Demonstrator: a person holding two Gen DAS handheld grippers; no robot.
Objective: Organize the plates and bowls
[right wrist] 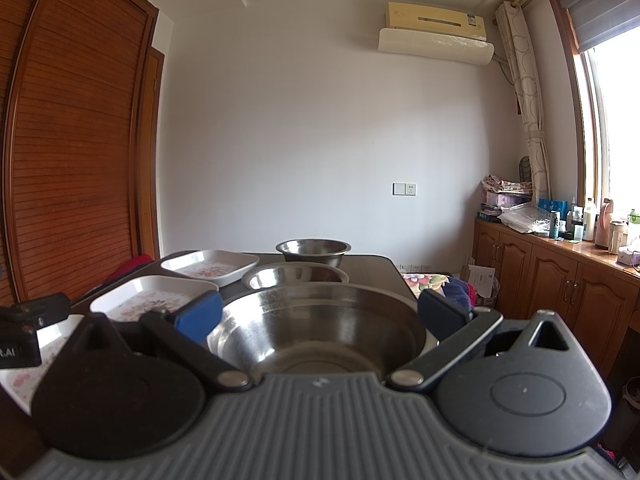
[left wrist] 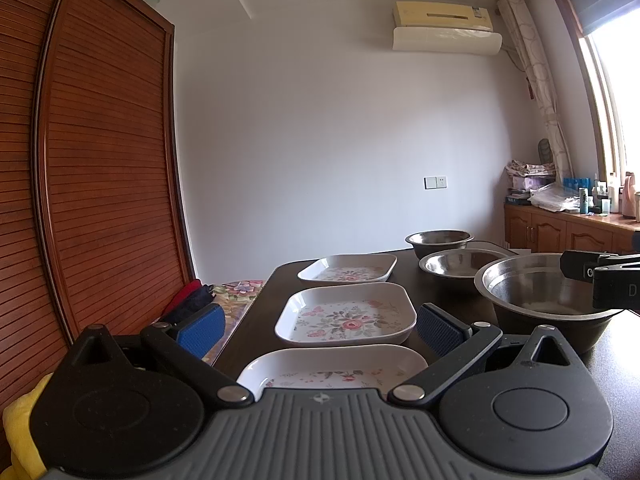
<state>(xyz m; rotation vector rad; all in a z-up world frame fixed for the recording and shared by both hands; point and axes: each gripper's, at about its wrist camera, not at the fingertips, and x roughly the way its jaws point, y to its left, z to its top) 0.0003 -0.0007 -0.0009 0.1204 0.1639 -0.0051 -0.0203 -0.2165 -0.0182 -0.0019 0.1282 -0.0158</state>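
Note:
Three white square floral plates lie in a row on the dark table: near (left wrist: 332, 368), middle (left wrist: 346, 314), far (left wrist: 348, 268). Three steel bowls stand in a row to their right: large near (left wrist: 548, 292), middle (left wrist: 460, 264), far (left wrist: 438, 240). My left gripper (left wrist: 320, 324) is open over the near and middle plates, holding nothing. My right gripper (right wrist: 320, 312) is open with its blue pads on either side of the large near bowl (right wrist: 320, 332); whether they touch it I cannot tell. The other bowls (right wrist: 296, 274) (right wrist: 314, 250) and plates (right wrist: 152, 300) (right wrist: 210, 266) lie beyond.
A brown slatted wardrobe (left wrist: 100, 160) stands at the left. A bed with floral cover (left wrist: 236, 296) lies past the table's left edge. Wooden cabinets (right wrist: 560, 280) with bottles and clutter run along the right under the window. The right gripper shows at the left view's right edge (left wrist: 600, 276).

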